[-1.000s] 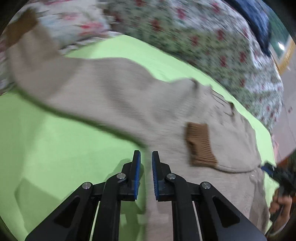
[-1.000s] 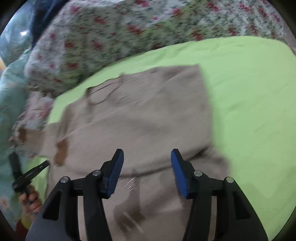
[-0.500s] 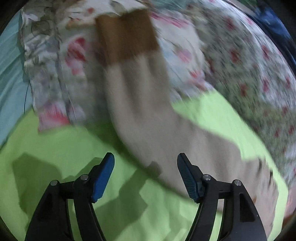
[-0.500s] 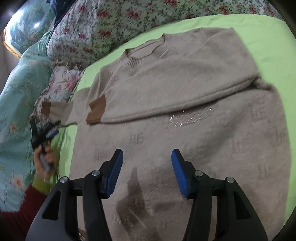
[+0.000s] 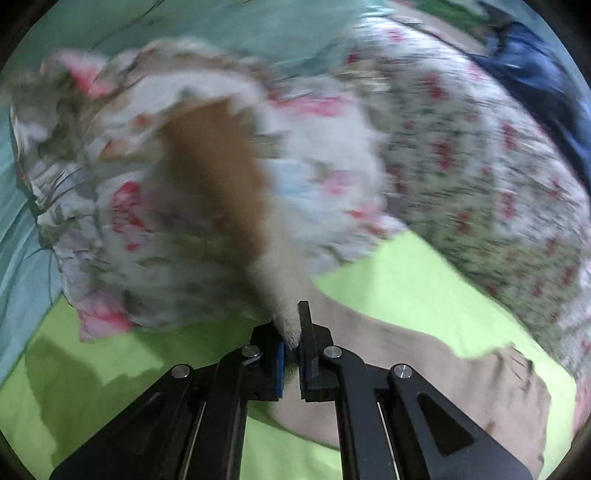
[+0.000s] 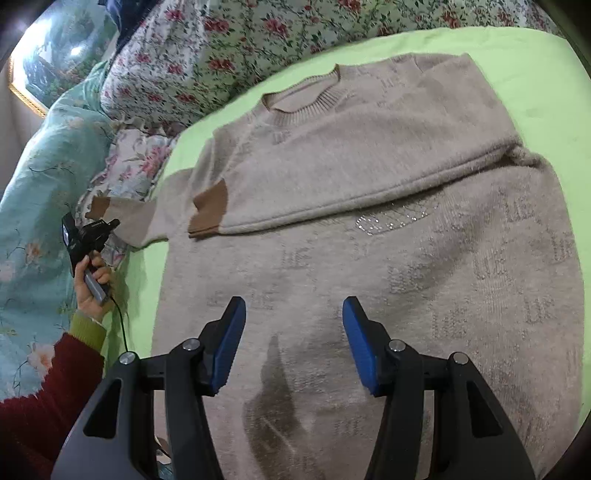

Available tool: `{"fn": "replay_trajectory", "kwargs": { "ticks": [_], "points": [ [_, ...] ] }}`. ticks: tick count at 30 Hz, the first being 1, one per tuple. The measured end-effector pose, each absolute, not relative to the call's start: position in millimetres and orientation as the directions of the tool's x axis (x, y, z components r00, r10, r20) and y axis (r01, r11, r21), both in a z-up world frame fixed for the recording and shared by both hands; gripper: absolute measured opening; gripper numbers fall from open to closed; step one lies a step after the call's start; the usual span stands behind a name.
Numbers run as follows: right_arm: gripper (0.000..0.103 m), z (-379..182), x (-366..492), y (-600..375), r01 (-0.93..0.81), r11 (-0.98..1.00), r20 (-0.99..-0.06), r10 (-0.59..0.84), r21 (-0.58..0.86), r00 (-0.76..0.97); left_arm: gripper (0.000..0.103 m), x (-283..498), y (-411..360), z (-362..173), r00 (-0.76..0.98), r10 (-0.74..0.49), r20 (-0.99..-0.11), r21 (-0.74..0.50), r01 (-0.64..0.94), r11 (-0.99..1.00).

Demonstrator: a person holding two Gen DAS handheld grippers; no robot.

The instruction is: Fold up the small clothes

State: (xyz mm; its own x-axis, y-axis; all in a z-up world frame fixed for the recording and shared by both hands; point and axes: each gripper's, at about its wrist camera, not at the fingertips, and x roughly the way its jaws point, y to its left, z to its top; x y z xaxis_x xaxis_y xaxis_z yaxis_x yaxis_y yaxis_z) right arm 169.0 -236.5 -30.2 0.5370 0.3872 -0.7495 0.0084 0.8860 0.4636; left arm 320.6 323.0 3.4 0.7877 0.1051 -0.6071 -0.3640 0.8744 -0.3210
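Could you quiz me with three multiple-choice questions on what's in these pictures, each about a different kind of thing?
1. Where does the sweater lie?
A. on a green sheet
B. on a wooden floor
C. in a basket

2. What colour are the sleeve cuffs?
A. blue
B. brown
C. white

3. How does the left gripper stand?
A. wide open
B. shut on the sleeve
C. holding a hanger

Answers: 1 A, the green sheet shows all around the knit. 2 B, both cuffs are brown against the beige. 3 B, the sleeve is pinched between its fingers, while the right gripper hangs open.

Lime-green bedsheet (image 6: 517,48), floral quilt (image 6: 258,33), teal duvet (image 6: 40,184).
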Motion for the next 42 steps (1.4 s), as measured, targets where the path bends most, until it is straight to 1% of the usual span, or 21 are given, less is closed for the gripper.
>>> {"fn": "replay_trajectory", "kwargs": {
  "ticks": [4, 8, 10, 12, 14, 17, 19, 22, 23, 25, 28, 29, 30, 32, 35, 37, 39, 42],
  "points": [
    [0.056, -29.0, 161.9, -245.1, 0.03, 0.873, -0.737, 0.392, 0.486, 0.55, 0.004, 308.2, 251.9, 23.1, 0.827, -0.005, -0.562, -0.335, -0.222, 0.916],
    [0.056, -25.0, 152.0, -258.6, 0.054, 0.868, -0.726, 0.377, 0.494, 0.576, 0.004, 304.1, 164.4, 30.9, 0.826, -0.167, -0.538, -0.348, -0.037, 0.937],
    [0.056, -23.8, 147.9, -269.2, 0.075, 0.864, -0.722, 0.365, 0.498, 0.588, 0.004, 307.3, 111.9, 30.7, 0.807, -0.249, -0.535, -0.345, 0.06, 0.937],
    [0.056, -22.9, 143.7, -281.3, 0.101, 0.858, -0.718, 0.35, 0.503, 0.601, 0.004, 306.8, 67.2, 29.6, 0.784, -0.305, -0.541, -0.332, 0.133, 0.934],
    [0.056, -21.4, 139.1, -293.5, 0.127, 0.851, -0.711, 0.333, 0.51, 0.619, 0.004, 304.1, 17.2, 24.4, 0.744, -0.372, -0.555, -0.329, 0.214, 0.919],
    [0.056, -18.3, 132.5, -309.2, 0.153, 0.841, -0.698, 0.315, 0.52, 0.643, 0.004, 317.5, -42.5, 6.0, 0.677, -0.433, -0.595, -0.322, 0.293, 0.9],
    [0.056, -16.9, 129.9, -317.7, 0.164, 0.837, -0.694, 0.305, 0.522, 0.652, 0.004, 327.4, -76.3, -12.3, 0.625, -0.451, -0.637, -0.304, 0.334, 0.892],
    [0.056, -16.2, 127.4, -326.1, 0.175, 0.833, -0.691, 0.297, 0.525, 0.659, 0.005, 336.3, -113.9, -42.9, 0.556, -0.438, -0.706, -0.266, 0.365, 0.892],
    [0.056, -15.9, 127.1, -327.8, 0.179, 0.832, -0.69, 0.293, 0.525, 0.662, 0.008, 337.3, -121.0, -50.9, 0.537, -0.435, -0.723, -0.258, 0.373, 0.891],
    [0.056, -14.4, 126.1, -330.1, 0.182, 0.832, -0.688, 0.288, 0.524, 0.666, 0.008, 336.2, -129.8, -63.7, 0.509, -0.415, -0.754, -0.237, 0.378, 0.895],
    [0.056, -10.7, 128.4, -330.7, 0.167, 0.836, -0.682, 0.291, 0.522, 0.671, 0.011, 324.1, -125.0, -63.6, 0.502, -0.426, -0.752, -0.243, 0.389, 0.888],
    [0.056, -8.7, 130.6, -329.7, 0.156, 0.841, -0.679, 0.293, 0.517, 0.673, 0.014, 319.3, -121.1, -62.7, 0.499, -0.43, -0.752, -0.247, 0.391, 0.886],
    [0.056, -7.1, 133.4, -327.5, 0.145, 0.847, -0.678, 0.295, 0.512, 0.673, 0.022, 313.7, -113.9, -61.0, 0.501, -0.429, -0.751, -0.25, 0.386, 0.888],
    [0.056, -3.9, 143.1, -319.6, 0.115, 0.858, -0.675, 0.304, 0.501, 0.672, 0.033, 298.8, -89.6, -58.1, 0.509, -0.427, -0.748, -0.264, 0.361, 0.894],
    [0.056, -2.4, 164.0, -301.2, 0.059, 0.881, -0.681, 0.319, 0.469, 0.659, 0.037, 276.8, -52.7, -54.4, 0.511, -0.419, -0.75, -0.273, 0.338, 0.901],
    [0.056, -1.6, 182.6, -282.8, 0.003, 0.899, -0.687, 0.333, 0.439, 0.645, 0.041, 263.1, -25.3, -53.9, 0.528, -0.384, -0.758, -0.248, 0.311, 0.917],
    [0.056, -0.4, 196.8, -263.2, -0.056, 0.917, -0.696, 0.338, 0.395, 0.634, 0.048, 258.6, -1.1, -55.1, 0.549, -0.343, -0.762, -0.226, 0.271, 0.936],
    [0.056, 4.4, 216.3, -224.9, -0.186, 0.945, -0.704, 0.323, 0.268, 0.632, 0.05, 266.9, 39.4, -63.3, 0.577, -0.209, -0.79, -0.161, 0.134, 0.978]
  ]
}}
